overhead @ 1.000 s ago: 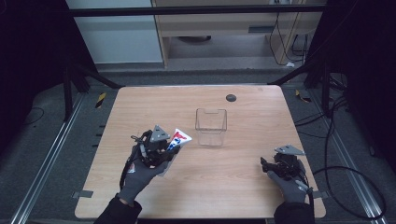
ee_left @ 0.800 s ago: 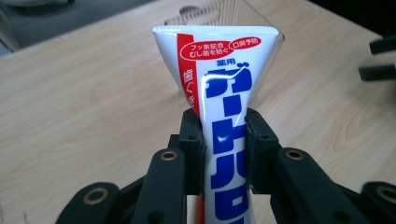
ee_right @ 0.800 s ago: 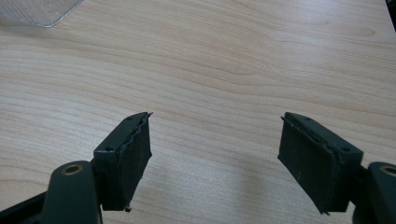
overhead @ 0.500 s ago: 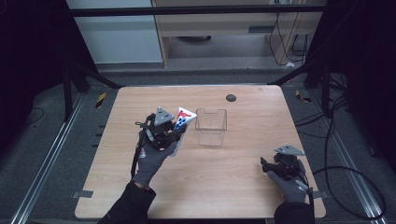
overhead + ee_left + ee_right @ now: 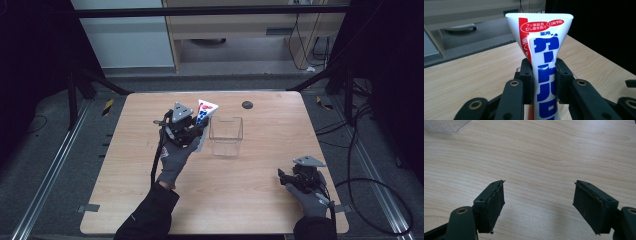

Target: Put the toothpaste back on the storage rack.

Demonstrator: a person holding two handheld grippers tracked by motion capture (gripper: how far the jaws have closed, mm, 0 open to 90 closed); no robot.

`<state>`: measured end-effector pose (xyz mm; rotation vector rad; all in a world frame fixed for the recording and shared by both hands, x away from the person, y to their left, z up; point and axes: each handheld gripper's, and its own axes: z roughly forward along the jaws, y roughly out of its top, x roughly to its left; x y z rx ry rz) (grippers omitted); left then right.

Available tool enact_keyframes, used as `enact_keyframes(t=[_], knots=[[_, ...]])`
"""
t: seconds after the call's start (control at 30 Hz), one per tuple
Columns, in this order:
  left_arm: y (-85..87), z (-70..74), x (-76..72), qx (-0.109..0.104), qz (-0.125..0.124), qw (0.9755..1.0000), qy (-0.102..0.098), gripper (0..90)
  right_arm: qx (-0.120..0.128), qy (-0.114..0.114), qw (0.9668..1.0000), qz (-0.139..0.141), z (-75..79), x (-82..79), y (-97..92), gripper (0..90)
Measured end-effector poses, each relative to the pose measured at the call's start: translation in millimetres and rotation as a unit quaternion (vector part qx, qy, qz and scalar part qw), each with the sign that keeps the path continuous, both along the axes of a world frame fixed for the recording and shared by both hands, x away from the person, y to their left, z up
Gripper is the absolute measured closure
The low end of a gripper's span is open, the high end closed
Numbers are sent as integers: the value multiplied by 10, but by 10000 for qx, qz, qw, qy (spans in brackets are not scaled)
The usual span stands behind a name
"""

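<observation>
Gripper on the left pinches a toothpaste tube across its middle, both pads pressed flat against the blue-and-white printed sides, as the left gripper view shows. The tube stands upright with its wide crimped end on top, lifted off the counter and just beside the clear plastic box, on the box's left in the high view.

Judging by its look, the tube is light and soft: the walls give under pressure, so a hard squeeze could dent it or push paste toward the cap. Its glossy skin seems slippery, and the taper toward the crimp means it could slide downward if the grip loosens. The middle of the body, where the gripper has it, looks like the best place to hold it, full enough to resist and flat enough for the pads. The crimped end is stiffer but thin.

Right gripper rests low over bare counter near the front edge, spread wide with nothing between its pads.
</observation>
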<state>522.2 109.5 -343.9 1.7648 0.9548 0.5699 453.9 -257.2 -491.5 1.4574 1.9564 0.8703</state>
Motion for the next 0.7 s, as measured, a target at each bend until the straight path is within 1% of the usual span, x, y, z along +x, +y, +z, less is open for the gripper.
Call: enact_keyframes(t=[0.1, 0.13, 0.27, 0.37, 0.5, 0.6, 0.7], knots=[[-46, -17, 35, -20, 52, 10000, -55, 717, 12, -4, 10000, 9, 2, -2, 3, 244], [-87, -37, 75, -131, 81, 9999, -73, 717, 12, -6, 10000, 9, 2, -2, 4, 245], [-166, -49, 137, -221, 141, 9996, -135, 718, 23, -11, 10000, 23, 2, -3, 7, 244], [-205, -41, 160, -233, 170, 9994, -186, 717, 44, 3, 10000, 23, -1, -2, 7, 244], [-311, -3, 209, -287, 147, 9992, -246, 717, 45, 8, 10000, 23, -6, 2, 11, 244], [-346, 2, 227, -348, 148, 9989, -269, 716, 30, 21, 10000, 33, -12, 7, 15, 244], [-403, 8, 272, -357, 169, 9988, -305, 717, 4, -18, 10000, 63, -12, 9, 19, 245]])
